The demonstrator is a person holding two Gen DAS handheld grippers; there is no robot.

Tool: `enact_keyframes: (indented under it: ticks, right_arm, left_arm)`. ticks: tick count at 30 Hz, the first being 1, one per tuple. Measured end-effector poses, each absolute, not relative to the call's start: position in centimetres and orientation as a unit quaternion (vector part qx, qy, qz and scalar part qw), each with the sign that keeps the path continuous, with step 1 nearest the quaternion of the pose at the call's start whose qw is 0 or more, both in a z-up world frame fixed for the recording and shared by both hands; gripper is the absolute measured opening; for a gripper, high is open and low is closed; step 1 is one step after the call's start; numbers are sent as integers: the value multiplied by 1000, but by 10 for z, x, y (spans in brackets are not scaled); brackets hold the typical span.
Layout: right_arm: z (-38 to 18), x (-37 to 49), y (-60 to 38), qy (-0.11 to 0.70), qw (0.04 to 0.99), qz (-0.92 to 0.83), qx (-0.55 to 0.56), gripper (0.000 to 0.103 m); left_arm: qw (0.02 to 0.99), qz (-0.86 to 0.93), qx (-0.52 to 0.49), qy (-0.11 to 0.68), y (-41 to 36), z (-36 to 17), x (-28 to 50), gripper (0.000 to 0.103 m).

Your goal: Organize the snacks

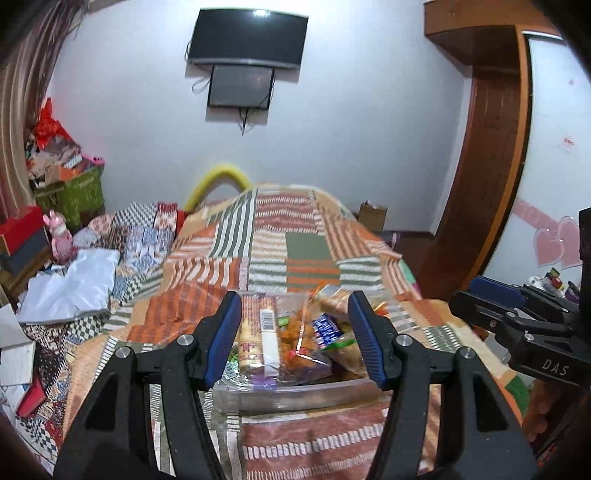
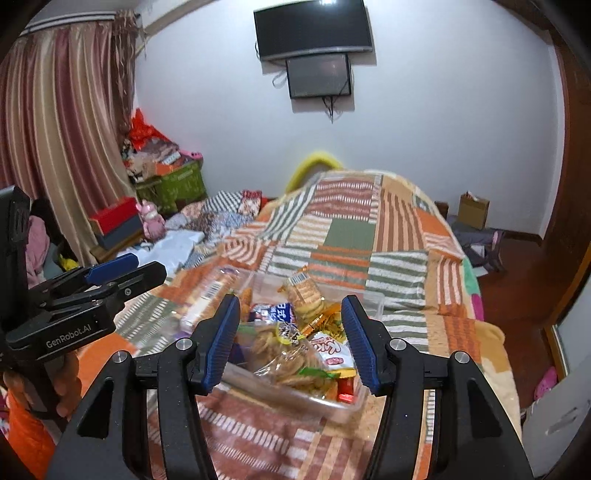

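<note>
curtain [image 2: 55,129] hangs at far left, beside a green box [image 2: 177,188] of clutter. left tongs [image 1: 293,332]: released, nothing between the blue pads, held above the bed [image 1: 295,240]. the clear plastic container [image 2: 295,397] rests on the patchwork blanket at centre, filled with snacks: a biscuit pack [image 2: 288,358], a blue wrapper [image 2: 273,312]. right tongs [image 2: 290,338]: released, empty, just above the container. two wall screens [image 2: 314,33] hang behind; a wooden door frame [image 1: 491,166] stands at right.
</note>
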State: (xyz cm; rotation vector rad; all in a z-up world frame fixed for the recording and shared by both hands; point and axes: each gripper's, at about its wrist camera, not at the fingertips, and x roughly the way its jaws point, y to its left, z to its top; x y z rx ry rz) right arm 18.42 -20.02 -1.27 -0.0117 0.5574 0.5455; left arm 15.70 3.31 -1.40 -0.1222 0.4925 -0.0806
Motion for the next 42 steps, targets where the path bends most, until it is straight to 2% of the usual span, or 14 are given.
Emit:
enact_keyframes:
  ticks: [3, 7, 11, 13, 17, 25, 42]
  right_arm:
    - [0, 169, -206, 253, 929, 268, 3, 54]
    - [13, 149, -214, 224, 937, 269, 15, 67]
    - [21, 136, -216, 207, 941, 269, 16, 71]
    - [22, 131, -219, 198, 944, 264, 20, 84]
    - [24, 126, -223, 190, 947, 258, 28, 86]
    - [21, 121, -226, 186, 948, 255, 35, 96]
    - [16, 113, -228, 187, 947, 259, 27, 96]
  left_arm:
    - [973, -43, -57, 218, 29, 2, 137, 66]
    - [980, -44, -51, 189, 23, 19, 112, 77]
    - [984, -45, -41, 168, 18, 29, 92, 86]
    - [985, -44, -38, 162, 15, 32, 85, 92]
    - [986, -40, -33, 157, 11, 34, 76, 99]
    - [985, -41, -30, 163, 8, 28, 72, 100]
    - [985, -39, -30, 167, 6, 24, 70, 100]
